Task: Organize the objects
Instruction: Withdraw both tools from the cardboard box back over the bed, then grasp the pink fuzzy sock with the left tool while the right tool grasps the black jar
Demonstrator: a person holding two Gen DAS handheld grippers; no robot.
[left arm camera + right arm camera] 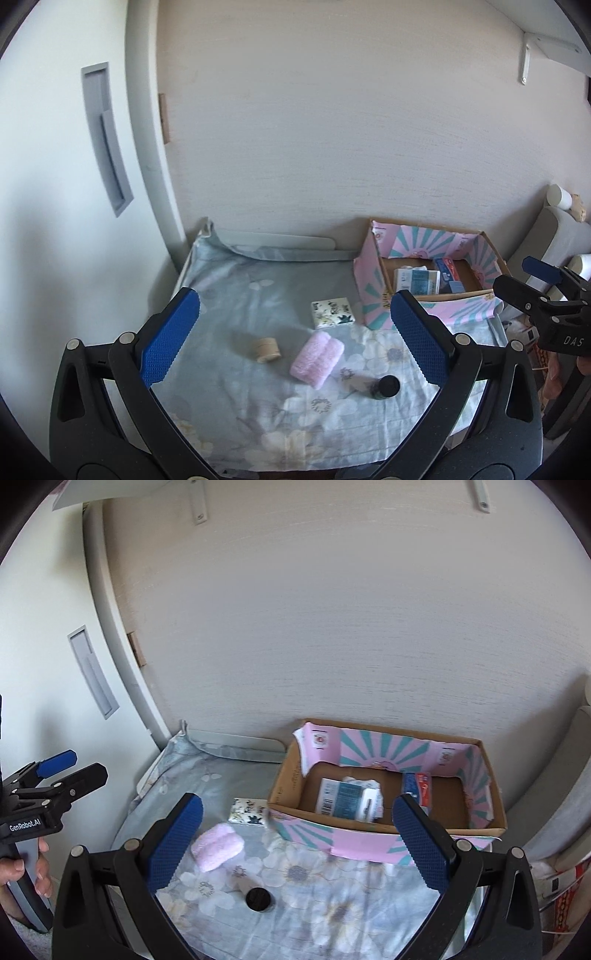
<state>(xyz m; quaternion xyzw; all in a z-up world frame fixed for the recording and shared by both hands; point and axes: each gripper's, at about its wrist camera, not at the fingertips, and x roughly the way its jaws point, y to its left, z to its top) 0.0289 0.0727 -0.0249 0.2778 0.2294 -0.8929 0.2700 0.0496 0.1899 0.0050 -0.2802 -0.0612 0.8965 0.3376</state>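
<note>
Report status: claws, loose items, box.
Left claw open, empty. Right claw open, empty. Pink towel, tape roll, dark bottle, floral packet loose on the bedsheet; box partly filled. Path unobstructed.

A cardboard box (384, 830) with pink and teal sunburst flaps stands open at the far right of the floral-sheeted bench (229, 406), against the wall. Inside lie a white-and-teal packet (341, 797) flat on the bottom and a blue-and-red pack (419, 786) to its right. Just left of the box lies a flat square floral packet (333, 313). Nearer sit a rolled pink towel (317, 359), a small tan cylinder (266, 349) on its side, and a dark-capped bottle (386, 387) standing upright.
</note>
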